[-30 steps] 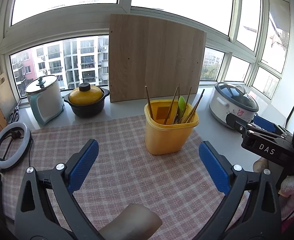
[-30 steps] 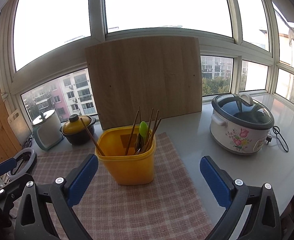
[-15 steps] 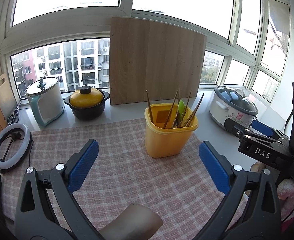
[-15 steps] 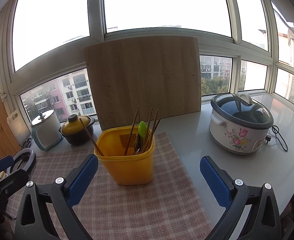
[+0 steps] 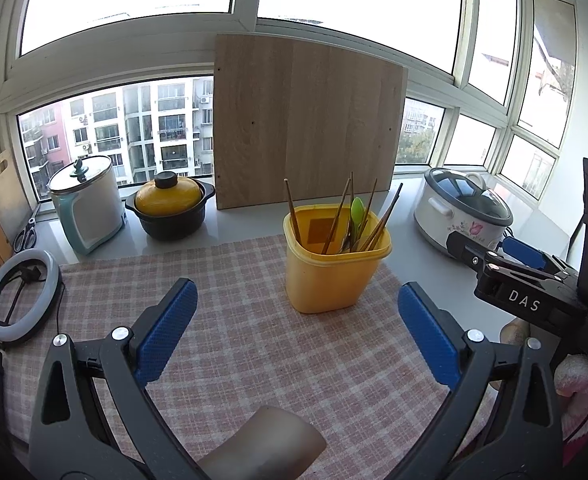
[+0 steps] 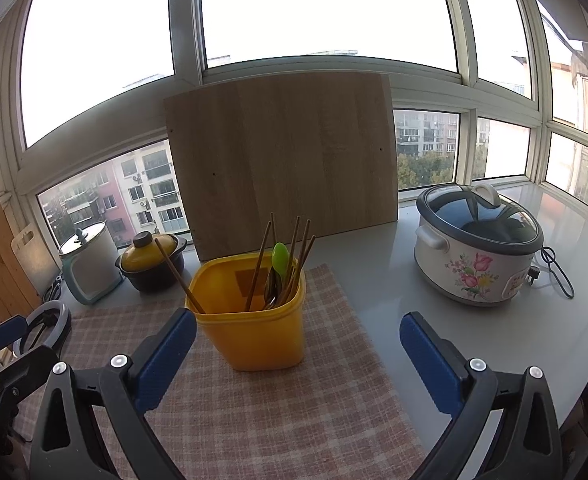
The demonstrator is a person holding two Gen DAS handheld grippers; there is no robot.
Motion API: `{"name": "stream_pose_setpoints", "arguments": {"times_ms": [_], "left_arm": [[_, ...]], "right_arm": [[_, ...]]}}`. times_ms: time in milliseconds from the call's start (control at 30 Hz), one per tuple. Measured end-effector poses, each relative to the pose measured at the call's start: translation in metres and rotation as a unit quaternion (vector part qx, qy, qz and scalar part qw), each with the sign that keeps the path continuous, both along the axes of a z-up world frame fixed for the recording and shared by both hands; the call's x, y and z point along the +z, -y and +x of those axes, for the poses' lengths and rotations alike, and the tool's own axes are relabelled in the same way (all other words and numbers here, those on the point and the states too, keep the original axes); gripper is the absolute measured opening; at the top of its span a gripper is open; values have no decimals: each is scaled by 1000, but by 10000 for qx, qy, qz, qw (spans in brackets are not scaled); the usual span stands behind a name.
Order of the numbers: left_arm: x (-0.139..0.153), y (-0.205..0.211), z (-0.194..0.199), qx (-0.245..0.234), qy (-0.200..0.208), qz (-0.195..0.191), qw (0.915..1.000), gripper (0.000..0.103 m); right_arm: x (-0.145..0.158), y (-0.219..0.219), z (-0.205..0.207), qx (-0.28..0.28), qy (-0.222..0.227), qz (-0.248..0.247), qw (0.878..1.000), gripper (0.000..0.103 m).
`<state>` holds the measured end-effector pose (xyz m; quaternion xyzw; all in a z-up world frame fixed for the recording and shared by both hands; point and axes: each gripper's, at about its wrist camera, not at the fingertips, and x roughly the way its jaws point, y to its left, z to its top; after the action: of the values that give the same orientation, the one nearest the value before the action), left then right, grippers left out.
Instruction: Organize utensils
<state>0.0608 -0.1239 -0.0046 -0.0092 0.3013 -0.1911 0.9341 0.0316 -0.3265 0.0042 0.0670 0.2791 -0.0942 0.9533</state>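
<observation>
A yellow plastic holder (image 5: 332, 270) (image 6: 253, 320) stands upright on the checked cloth (image 5: 253, 340) (image 6: 277, 408). Several brown chopsticks (image 5: 293, 210) (image 6: 259, 264) and a green spoon (image 5: 357, 212) (image 6: 281, 258) lean inside it, along with some metal utensils I cannot make out. My left gripper (image 5: 296, 328) is open with nothing between its blue pads, short of the holder and to its left. My right gripper (image 6: 296, 354) is open too, with the holder just beyond its fingers, nearer the left one. The right gripper's black body (image 5: 526, 280) shows at the right of the left wrist view.
A wooden board (image 5: 308, 128) leans on the window behind the holder. A flowered cooker (image 6: 478, 256) sits right, its cord (image 6: 558, 270) trailing. A yellow-lidded pot (image 5: 169, 210), a white kettle (image 5: 85, 204), scissors (image 5: 23, 234) and a ring light (image 5: 21, 288) stand left.
Both views have drawn slightly back and up, so the holder sits a little lower in the right wrist view. Both grippers stay open and empty.
</observation>
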Motion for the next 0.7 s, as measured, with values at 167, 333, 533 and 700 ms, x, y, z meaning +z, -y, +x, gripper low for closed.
{"name": "stream_pose_setpoints", "arguments": {"times_ms": [167,333,533,700], "left_arm": [[0,0,0,-3,14,19,10000,102],[-1,0,-1,-13,30,80,10000,102],[-1,0,-3,1,49,108,9999,102],[-2,-2,-2,67,74,94,9999,102]], "right_arm": [[0,0,-1,-7,16,-8,10000,103],[0,0,-1,-2,-12,7,10000,103],[-2,0,-1,15,-48,-3,10000,103],[-3,2,0,0,-63,23,10000,103]]}}
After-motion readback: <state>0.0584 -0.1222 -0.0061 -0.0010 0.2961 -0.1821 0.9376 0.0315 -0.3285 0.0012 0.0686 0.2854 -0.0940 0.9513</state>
